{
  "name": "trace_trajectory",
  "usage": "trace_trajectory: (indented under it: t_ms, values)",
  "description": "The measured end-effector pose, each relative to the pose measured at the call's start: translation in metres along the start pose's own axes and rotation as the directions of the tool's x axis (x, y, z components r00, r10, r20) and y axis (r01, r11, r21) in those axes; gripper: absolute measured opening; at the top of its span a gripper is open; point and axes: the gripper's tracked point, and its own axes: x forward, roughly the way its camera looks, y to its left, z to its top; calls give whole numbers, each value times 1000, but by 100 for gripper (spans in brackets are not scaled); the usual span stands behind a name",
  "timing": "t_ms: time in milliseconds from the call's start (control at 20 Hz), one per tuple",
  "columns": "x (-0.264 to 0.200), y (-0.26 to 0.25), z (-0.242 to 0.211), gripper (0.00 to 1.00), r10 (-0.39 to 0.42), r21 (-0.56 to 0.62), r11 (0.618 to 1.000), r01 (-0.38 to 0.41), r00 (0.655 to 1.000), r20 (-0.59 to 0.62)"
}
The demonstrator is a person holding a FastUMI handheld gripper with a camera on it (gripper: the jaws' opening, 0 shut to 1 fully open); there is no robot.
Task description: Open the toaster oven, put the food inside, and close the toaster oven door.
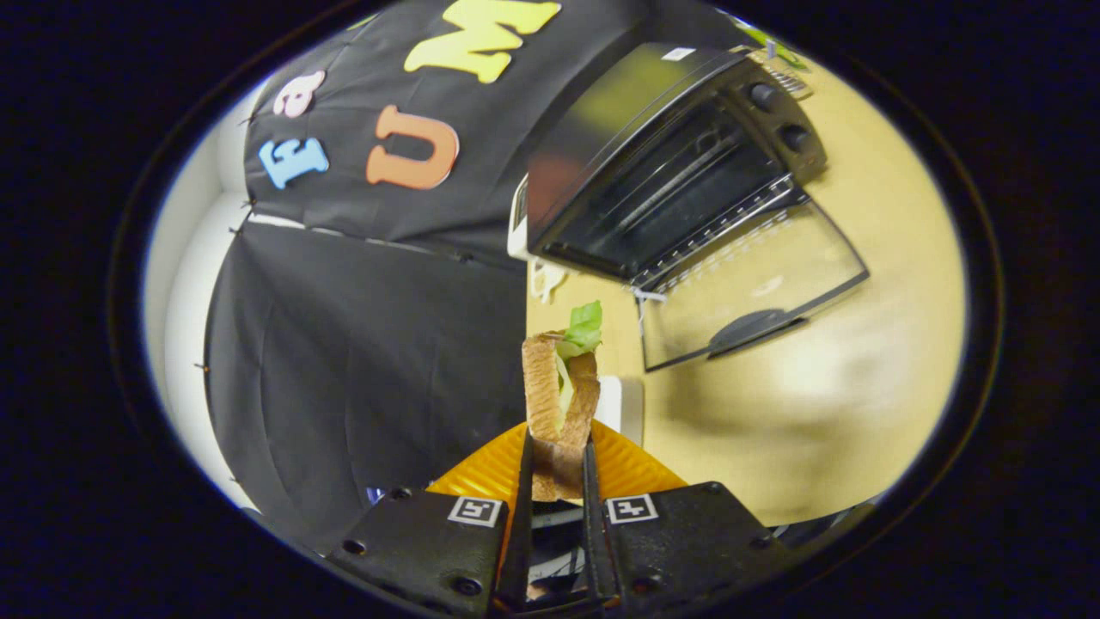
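Observation:
My gripper (557, 456) is shut on a sandwich (559, 387), two slices of brown bread with green lettuce sticking out of the far end. Both fingers press on the bread and the sandwich juts forward beyond their tips, lifted off the table. Beyond it and to the right stands a black toaster oven (662, 163), seen tilted. Its glass door (748, 284) is folded down flat over the tabletop, and the dark cavity with a wire rack (679, 185) lies open. Two knobs (778, 116) sit on the oven's right panel.
An orange ribbed plate (632, 468) lies under the fingers, near the table's left edge. A small white object (614, 404) rests just past the plate. The tan tabletop (859, 387) spreads out to the right, in front of the oven door. A black cloth wall hangs at the left.

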Motion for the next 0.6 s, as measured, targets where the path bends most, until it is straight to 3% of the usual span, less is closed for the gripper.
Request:
trace_trajectory:
  t_ms: [250,400,600]
  values:
    - [12,-39,68,31,3,121,992,-32,972,234]
    - [32,-50,104,31,26,181,979,-95,937,350]
    - [66,-72,150,31,51,165,976,-144,881,470]
